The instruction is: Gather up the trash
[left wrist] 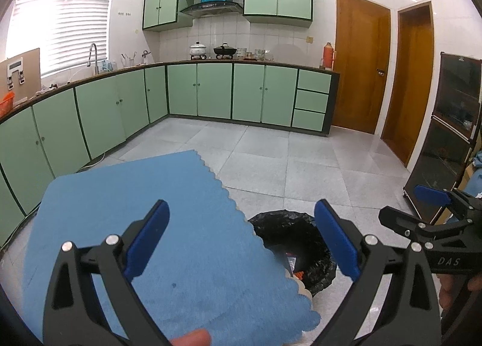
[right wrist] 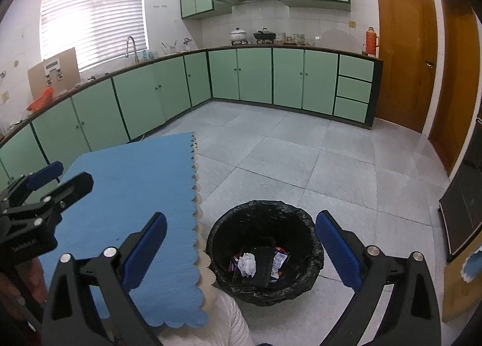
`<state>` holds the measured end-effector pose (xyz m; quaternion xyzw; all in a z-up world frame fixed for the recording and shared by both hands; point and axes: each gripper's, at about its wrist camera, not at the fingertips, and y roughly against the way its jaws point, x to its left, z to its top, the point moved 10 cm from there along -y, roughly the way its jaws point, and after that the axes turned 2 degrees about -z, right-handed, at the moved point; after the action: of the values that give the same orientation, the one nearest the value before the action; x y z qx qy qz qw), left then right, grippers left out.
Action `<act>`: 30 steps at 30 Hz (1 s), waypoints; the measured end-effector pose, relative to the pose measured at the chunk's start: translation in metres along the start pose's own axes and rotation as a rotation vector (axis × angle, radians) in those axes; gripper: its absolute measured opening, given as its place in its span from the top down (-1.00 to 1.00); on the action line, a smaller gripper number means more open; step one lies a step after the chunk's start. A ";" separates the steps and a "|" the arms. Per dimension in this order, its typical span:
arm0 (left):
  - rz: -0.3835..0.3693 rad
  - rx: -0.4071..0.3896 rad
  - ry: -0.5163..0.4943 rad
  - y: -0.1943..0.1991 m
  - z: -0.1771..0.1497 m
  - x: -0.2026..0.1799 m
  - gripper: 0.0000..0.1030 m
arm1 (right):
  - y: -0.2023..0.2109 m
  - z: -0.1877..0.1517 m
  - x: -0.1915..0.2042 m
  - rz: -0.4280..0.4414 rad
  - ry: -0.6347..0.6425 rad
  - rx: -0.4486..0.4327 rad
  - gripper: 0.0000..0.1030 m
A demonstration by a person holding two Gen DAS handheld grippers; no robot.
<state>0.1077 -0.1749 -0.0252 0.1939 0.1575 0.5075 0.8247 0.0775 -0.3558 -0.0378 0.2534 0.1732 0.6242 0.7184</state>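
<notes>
Green-cabinet kitchen (right wrist: 256, 74), grey tiled floor (right wrist: 301, 159), wooden doors (right wrist: 403, 53) at right. Blue scalloped cloth (right wrist: 135, 189) over a table. Beside its edge, on the floor, black-lined bin (right wrist: 232, 225) with crumpled paper (right wrist: 247, 264) and wrappers inside. Right gripper (right wrist: 241, 249) spread wide above the bin, empty; left gripper (left wrist: 241, 237) wide over the cloth, empty.

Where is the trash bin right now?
The black-lined trash bin stands on the tiled floor, low centre in the right wrist view, just right of the blue table mat, with wrappers and crumpled paper inside.
</notes>
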 end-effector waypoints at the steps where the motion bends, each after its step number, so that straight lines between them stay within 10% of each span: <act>1: 0.000 -0.005 0.003 0.003 -0.001 0.000 -0.82 | 0.002 0.000 0.002 0.005 0.000 -0.001 -0.88; 30: 0.024 -0.021 0.022 0.013 -0.010 0.014 -0.82 | 0.010 0.001 0.021 0.019 0.012 -0.006 -0.88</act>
<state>0.0992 -0.1552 -0.0283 0.1814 0.1588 0.5211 0.8187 0.0736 -0.3338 -0.0300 0.2494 0.1733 0.6328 0.7122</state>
